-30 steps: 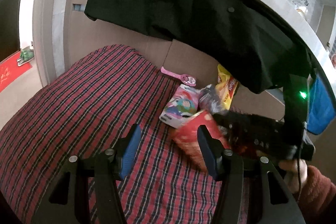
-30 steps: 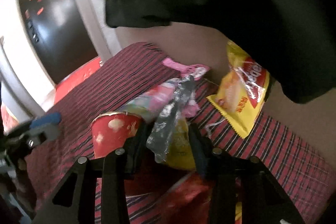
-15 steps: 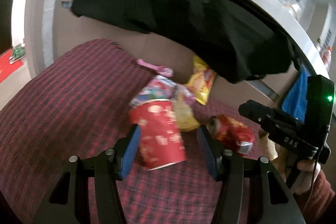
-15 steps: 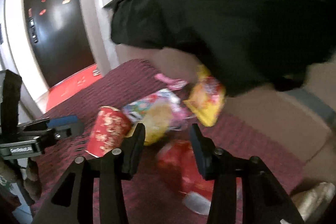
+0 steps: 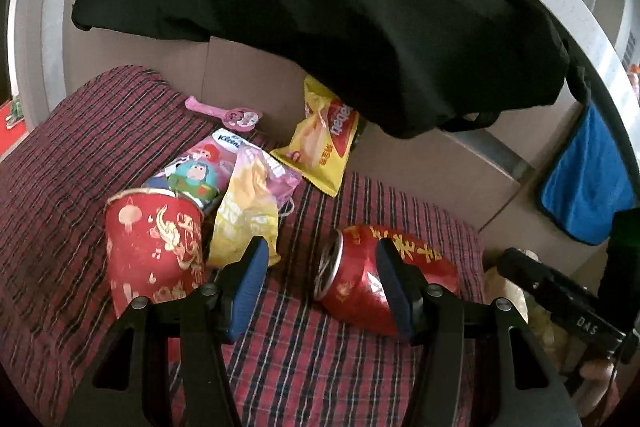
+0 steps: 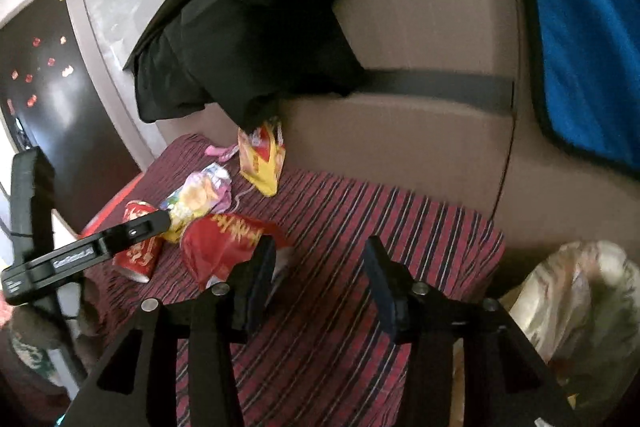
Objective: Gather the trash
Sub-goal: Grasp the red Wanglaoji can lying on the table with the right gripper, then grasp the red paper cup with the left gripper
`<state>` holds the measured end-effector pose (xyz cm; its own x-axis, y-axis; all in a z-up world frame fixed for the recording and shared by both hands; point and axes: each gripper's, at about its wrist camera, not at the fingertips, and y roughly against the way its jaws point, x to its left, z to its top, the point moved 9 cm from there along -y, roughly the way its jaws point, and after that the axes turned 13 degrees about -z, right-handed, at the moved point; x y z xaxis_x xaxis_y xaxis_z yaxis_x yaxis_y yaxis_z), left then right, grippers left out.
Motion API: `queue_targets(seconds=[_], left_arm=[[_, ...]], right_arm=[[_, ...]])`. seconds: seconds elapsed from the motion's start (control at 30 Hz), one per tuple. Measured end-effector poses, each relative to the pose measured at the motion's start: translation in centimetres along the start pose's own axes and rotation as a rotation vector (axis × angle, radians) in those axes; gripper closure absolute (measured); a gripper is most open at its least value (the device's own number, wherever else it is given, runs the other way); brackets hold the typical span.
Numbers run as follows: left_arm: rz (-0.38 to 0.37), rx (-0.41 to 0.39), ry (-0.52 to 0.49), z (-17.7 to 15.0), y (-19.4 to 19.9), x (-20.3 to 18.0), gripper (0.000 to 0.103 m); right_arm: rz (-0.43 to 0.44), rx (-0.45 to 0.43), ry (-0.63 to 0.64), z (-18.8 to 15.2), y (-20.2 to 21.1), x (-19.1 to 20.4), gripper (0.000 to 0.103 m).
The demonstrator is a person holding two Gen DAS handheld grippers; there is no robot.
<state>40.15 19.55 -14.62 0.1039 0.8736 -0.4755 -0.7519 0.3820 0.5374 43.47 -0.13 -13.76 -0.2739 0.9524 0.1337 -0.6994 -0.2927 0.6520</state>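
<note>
Right wrist view: blurred pale bag (image 6: 576, 291), edge-cropped

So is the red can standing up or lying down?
Lying down. The red can rests on its side on the striped cloth, its round top facing sideways toward the red paper cup, which stands upright.

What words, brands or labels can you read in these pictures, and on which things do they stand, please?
"Kleen", cut off: the pink cartoon-printed tissue pack.
"DAS": the black body of the right gripper.
Gold characters on the crushed red drink can and the red paper cup, and the yellow snack bag's upside-down logo: unreadable.
</note>
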Motion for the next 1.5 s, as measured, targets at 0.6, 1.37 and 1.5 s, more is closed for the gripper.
queue_targets(seconds=[0.6, 1.37, 1.5], left_arm=[[0.139, -0.110, 0.086, -0.4, 12.3, 8.7, 0.046], [0.095, -0.131, 0.138, -2.2, 15.7, 11.5, 0.046], [0.104, -0.131, 0.153, -2.6, 16.5, 12.4, 0.046]], right_arm=[[0.230, 0.178, 0.098, -0.2, -7.7, 8.9, 0.055], [0.319, 0.242, 0.405, -8.4, -2.2, 20.3, 0.043], [0.337, 0.295, 0.401, -9.6, -3.7, 22.1, 0.046]])
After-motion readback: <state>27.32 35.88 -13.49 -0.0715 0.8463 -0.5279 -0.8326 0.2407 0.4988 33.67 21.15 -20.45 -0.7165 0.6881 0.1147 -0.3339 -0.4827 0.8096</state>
